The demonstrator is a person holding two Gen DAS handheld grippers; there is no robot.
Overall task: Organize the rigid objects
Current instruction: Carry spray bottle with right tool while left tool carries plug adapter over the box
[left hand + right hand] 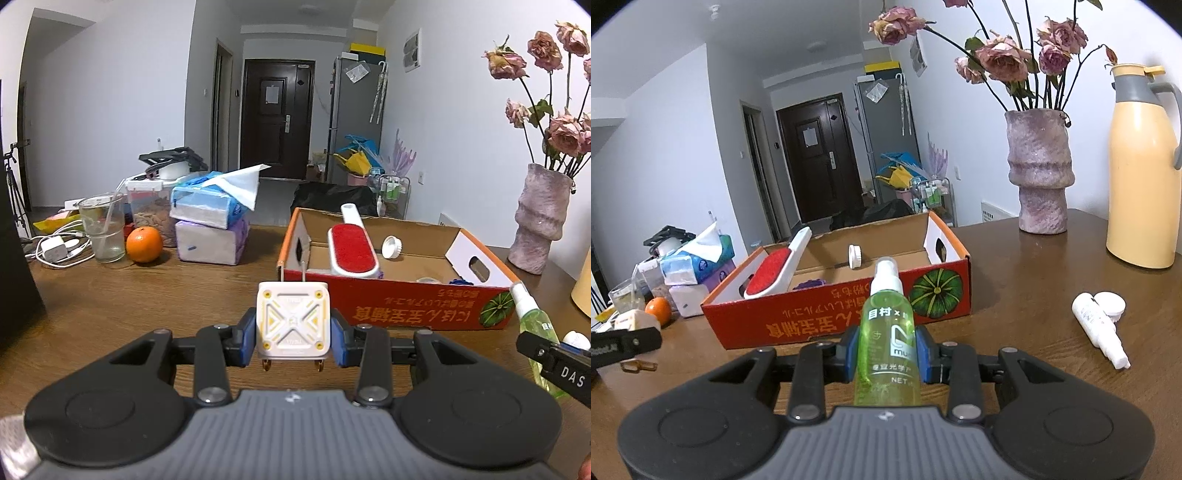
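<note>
My left gripper [293, 338] is shut on a white plug adapter [293, 320] with yellow marks, its prongs pointing toward the orange cardboard box [391, 304]. My right gripper [886, 352] is shut on a green spray bottle [886, 332], nozzle toward the same box [820, 321]. The bottle also shows at the right of the left wrist view [532, 314]. In the box lie a red lint brush [352, 247], a white cap [393, 246] and some purple and blue items. A white tube [1099, 332] and a round white lid [1112, 304] lie on the table to the right.
Wooden table [147, 306]. At left are a glass [102, 229], an orange [144, 244], stacked tissue packs [212, 225], a charger with cables [55, 249]. At right are a purple vase with dried roses [1039, 173] and a yellow thermos [1141, 166]. A small amber item [639, 365] lies near the left gripper.
</note>
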